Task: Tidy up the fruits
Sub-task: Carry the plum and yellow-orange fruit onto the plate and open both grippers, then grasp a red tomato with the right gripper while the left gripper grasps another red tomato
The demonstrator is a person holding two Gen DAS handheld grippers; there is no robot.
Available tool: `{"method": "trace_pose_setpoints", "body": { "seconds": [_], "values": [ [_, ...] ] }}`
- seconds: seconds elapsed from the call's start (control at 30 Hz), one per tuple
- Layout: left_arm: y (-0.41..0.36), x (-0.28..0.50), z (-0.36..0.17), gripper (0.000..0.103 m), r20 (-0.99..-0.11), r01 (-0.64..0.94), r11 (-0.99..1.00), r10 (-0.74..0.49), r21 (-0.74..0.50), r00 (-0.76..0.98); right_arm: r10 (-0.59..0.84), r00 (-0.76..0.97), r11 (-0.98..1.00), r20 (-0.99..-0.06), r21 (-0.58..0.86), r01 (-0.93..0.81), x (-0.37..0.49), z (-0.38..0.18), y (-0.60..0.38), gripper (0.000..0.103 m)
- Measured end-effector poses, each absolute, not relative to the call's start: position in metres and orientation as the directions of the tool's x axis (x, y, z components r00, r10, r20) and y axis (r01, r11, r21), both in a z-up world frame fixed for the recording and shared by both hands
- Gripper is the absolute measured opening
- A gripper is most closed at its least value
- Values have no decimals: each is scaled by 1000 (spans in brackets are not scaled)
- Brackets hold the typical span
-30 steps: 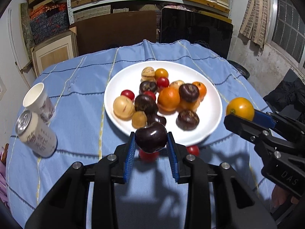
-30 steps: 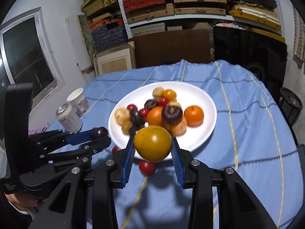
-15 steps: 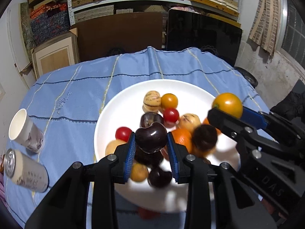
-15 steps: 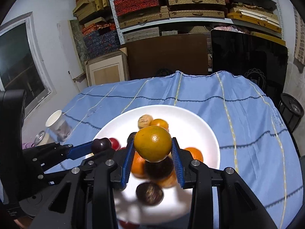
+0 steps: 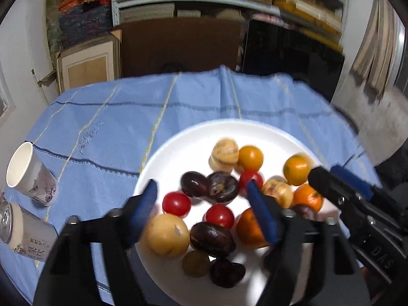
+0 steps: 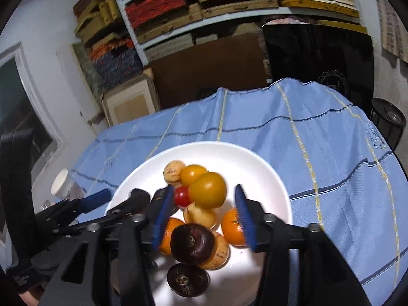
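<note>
From my left wrist, my left claw [image 5: 201, 201] now gapes wide and empty above the white plate [image 5: 176, 148], and the dark plum [image 5: 195, 184] it clamped half a second ago lies loose among the fruits there, so I judge that piece delivered. From my right wrist, my right claw [image 6: 202, 213] is likewise spread wide with nothing gripped, and the yellow-orange fruit [image 6: 207, 190] it pinched earlier sits between its fingers on the heap in the plate. Both claws have also moved from the blue-clothed surface [image 6: 318, 137] in over the plate.
</note>
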State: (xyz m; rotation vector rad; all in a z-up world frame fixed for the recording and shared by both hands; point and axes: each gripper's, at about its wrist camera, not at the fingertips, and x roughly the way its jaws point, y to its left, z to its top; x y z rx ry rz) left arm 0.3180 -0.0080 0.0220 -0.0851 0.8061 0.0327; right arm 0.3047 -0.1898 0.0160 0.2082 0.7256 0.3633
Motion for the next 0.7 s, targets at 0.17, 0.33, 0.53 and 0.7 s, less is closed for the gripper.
{"method": "trace_pose_setpoints", "body": {
  "seconds": [0.17,0.33,0.53,0.7],
  "values": [
    [-10,302,37,73,-700,-35,997,-25,-71,713,400,694,915,-599,305,-263,291,19,-195,57],
    [-10,285,40,75,-705,-38,996,-31,-82,708,413,692,909,-593,316,-271,270,21,-202,57],
    [-3,246,37,79,-706,-54,996,-11,-69,708,432,690,899,-580,338,-278,238,25,-213,58],
    [-6,224,27,80,-729,-37,998,-17,-58,685,434,687,900,-582,313,-303,213,27,-208,58]
  ]
}}
